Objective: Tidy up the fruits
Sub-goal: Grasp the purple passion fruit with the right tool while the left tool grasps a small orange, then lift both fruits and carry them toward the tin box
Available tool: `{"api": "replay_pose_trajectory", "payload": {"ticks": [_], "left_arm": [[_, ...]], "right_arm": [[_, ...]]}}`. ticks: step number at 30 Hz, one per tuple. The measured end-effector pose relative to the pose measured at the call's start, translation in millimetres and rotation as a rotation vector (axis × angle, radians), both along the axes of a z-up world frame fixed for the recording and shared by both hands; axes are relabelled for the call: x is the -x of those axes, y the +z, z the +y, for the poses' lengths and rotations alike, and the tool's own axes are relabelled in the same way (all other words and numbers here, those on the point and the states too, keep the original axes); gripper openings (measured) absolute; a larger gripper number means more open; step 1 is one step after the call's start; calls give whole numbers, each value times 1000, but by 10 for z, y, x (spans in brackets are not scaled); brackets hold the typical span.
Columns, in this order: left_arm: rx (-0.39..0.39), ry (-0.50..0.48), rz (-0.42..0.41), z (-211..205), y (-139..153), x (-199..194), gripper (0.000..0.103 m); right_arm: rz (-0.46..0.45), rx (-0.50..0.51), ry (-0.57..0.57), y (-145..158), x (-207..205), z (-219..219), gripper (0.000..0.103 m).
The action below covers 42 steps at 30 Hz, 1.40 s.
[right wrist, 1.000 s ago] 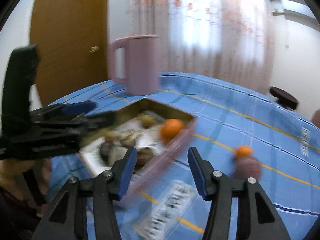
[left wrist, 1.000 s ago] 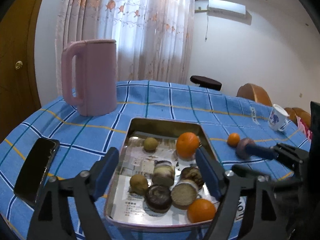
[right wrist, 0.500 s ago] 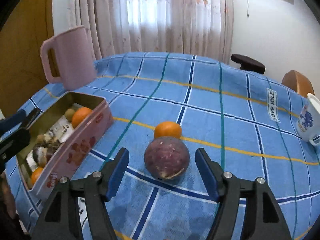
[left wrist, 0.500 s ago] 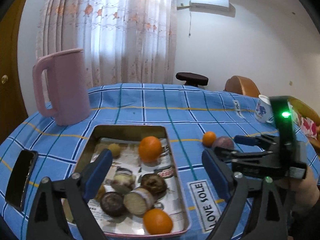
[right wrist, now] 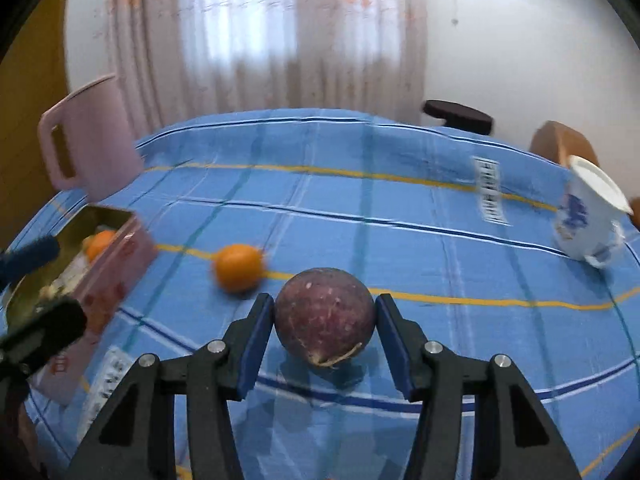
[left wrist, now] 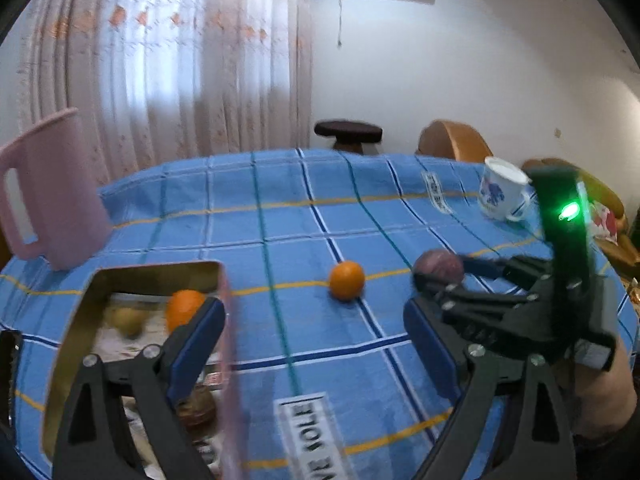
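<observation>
A dark purple round fruit (right wrist: 325, 314) rests on the blue checked tablecloth between the fingers of my right gripper (right wrist: 325, 336); the blue pads touch or almost touch its sides. The fruit also shows in the left wrist view (left wrist: 438, 266), at the right gripper's tips. A small orange (right wrist: 239, 266) lies just left of it, also in the left wrist view (left wrist: 347, 280). My left gripper (left wrist: 312, 344) is open and empty, beside the metal tray (left wrist: 96, 280) that holds an orange (left wrist: 184, 308) and other fruits.
A pink jug (left wrist: 48, 192) stands at the far left behind the tray (right wrist: 116, 216). A white and blue cup (right wrist: 588, 216) lies tilted at the table's right edge. A dark stool (left wrist: 348, 130) and wooden chairs stand beyond the table.
My right gripper has moved forward and narrowed around the purple fruit. My left gripper has swung right, so the tray has slid to the lower left of its view.
</observation>
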<state>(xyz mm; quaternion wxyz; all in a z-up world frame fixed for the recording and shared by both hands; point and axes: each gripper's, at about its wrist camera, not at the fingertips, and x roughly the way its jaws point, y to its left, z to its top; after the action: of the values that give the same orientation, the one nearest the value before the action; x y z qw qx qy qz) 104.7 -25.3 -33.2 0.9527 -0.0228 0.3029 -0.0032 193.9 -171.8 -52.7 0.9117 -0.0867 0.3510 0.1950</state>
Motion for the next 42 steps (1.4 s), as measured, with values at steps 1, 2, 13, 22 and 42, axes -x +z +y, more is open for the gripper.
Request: {"api": "replay_pose_trajectory", "payload": {"ticks": [1, 2, 13, 22, 42], "left_arm": [[6, -13, 15, -45, -16, -62, 93], [19, -31, 38, -100, -34, -151, 93], [29, -37, 188, -359, -277, -798, 68], [74, 2, 233, -287, -431, -1052, 47], [20, -8, 79, -359, -261, -679, 40]], "right_arm": [[-3, -2, -15, 7, -36, -58, 54], [-5, -4, -33, 15, -75, -137, 54], [-18, -71, -74, 67, -153, -443, 54], [-10, -79, -51, 56, -140, -419, 54], [-81, -141, -23, 140, 1, -480, 54]]}}
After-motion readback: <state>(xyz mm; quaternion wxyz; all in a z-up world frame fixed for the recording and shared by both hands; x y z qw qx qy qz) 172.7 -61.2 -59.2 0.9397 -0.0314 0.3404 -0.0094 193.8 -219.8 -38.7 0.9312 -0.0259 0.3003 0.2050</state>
